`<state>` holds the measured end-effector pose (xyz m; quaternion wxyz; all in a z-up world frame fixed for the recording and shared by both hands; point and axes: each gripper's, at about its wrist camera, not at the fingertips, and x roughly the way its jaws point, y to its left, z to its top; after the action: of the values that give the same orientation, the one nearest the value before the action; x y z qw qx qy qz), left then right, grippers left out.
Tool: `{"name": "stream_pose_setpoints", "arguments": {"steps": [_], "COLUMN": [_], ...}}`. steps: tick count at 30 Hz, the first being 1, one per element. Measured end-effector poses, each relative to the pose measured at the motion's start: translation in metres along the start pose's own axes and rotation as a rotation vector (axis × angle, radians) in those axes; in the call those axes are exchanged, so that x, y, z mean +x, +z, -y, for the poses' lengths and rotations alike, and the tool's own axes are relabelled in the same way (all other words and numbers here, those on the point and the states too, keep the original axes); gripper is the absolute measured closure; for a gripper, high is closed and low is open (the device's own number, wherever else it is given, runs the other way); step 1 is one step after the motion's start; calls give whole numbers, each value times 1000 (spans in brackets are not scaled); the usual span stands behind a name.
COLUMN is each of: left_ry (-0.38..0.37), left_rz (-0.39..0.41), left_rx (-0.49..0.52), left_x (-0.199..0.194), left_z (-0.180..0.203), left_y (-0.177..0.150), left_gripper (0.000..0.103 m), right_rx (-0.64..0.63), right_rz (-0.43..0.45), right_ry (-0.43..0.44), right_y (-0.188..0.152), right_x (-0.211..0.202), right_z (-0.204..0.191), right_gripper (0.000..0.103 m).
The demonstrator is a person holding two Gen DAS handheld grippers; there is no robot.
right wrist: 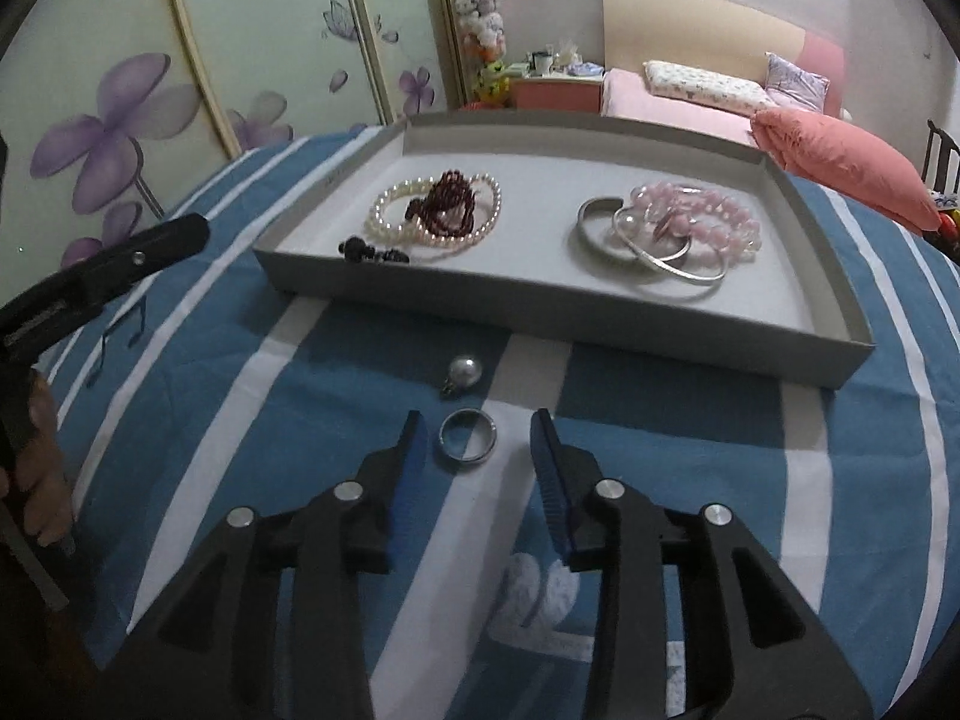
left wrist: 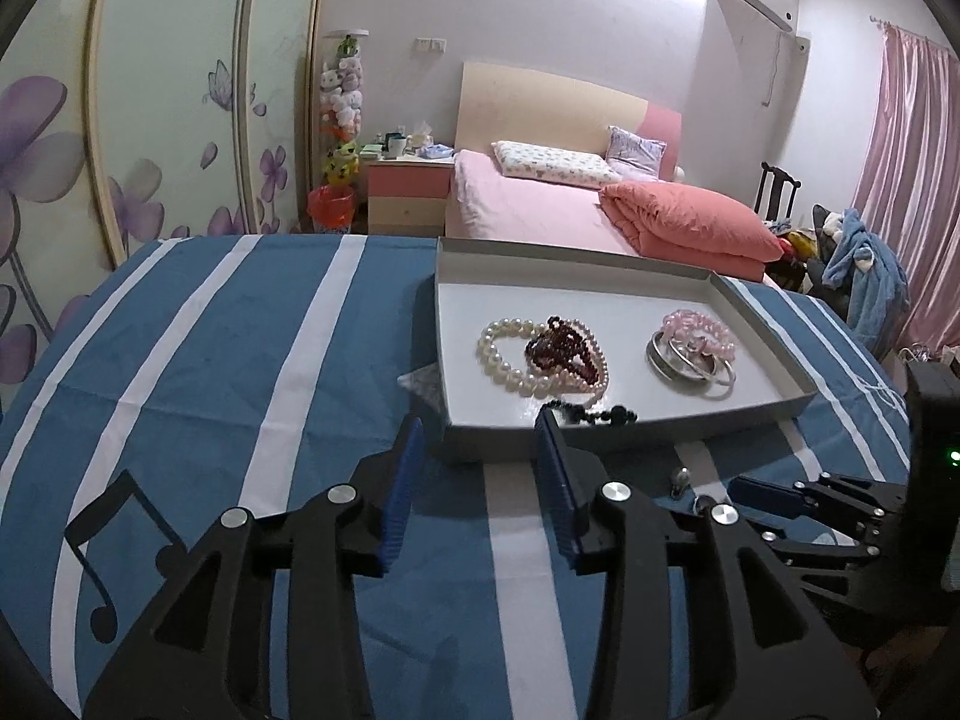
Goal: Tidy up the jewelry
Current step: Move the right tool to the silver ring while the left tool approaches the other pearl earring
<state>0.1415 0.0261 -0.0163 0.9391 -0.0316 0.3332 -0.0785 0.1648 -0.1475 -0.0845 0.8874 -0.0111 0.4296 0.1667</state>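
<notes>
A: right gripper (right wrist: pixel 477 441) spread wide, plain silver ring (right wrist: pixel 467 437) flat on the striped cloth (right wrist: pixel 660 450) between its tips, touching neither.

B: left gripper (left wrist: pixel 480 447) gapes empty too. Pearl pendant (right wrist: pixel 465 373) beyond, before the tray (right wrist: pixel 540 312).

The left gripper (left wrist: pixel 477 429) hangs over a blue cloth (left wrist: pixel 198 330) with white stripes, and its two blue fingers (left wrist: pixel 555 471) are wide apart with nothing between them. Just in front sits a gray tray (left wrist: pixel 768 324). In the tray, white pearls (left wrist: pixel 510 369) lie tangled with dark red beads (left wrist: pixel 561 351). Near them, pink beads (left wrist: pixel 699 327) rest on silver bangles (left wrist: pixel 690 363). Black beads (left wrist: pixel 606 415) lie at the tray's near edge. The right gripper (left wrist: pixel 780 495) is low on the right side, by a small pearl (left wrist: pixel 680 476) on the cloth. A pink bed (left wrist: pixel 528 210) is far behind.
</notes>
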Motion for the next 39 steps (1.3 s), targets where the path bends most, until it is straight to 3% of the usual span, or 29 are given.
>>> {"name": "stream_pose_setpoints", "arguments": {"steps": [11,14,17,23,30,39], "left_ry": [-15,-19,-27,-71,-121,-79], "left_rz": [-15,-21,-29,-57,-152,-192], "left_rx": [7,8,12,74,161,198], "left_x": [-1,-1,0,2,29,56], "left_z": [3,4,9,37,87,118], "left_y": [-11,-11,-11,-15,-22,-25], "left_gripper": [59,59,59,59,59,59], "right_rx": [-69,-94,-78,-14,117,125], "right_rz": [-16,-9,-15,-6,3,14], "right_ry": [-52,-74,-77,-127,-180,-164], "right_y": [2,2,1,-7,-12,-17], "right_x": [6,6,3,-7,-19,-21], "right_z": [-12,-16,-12,18,66,71], "right_gripper": [65,81,81,81,81,81]}}
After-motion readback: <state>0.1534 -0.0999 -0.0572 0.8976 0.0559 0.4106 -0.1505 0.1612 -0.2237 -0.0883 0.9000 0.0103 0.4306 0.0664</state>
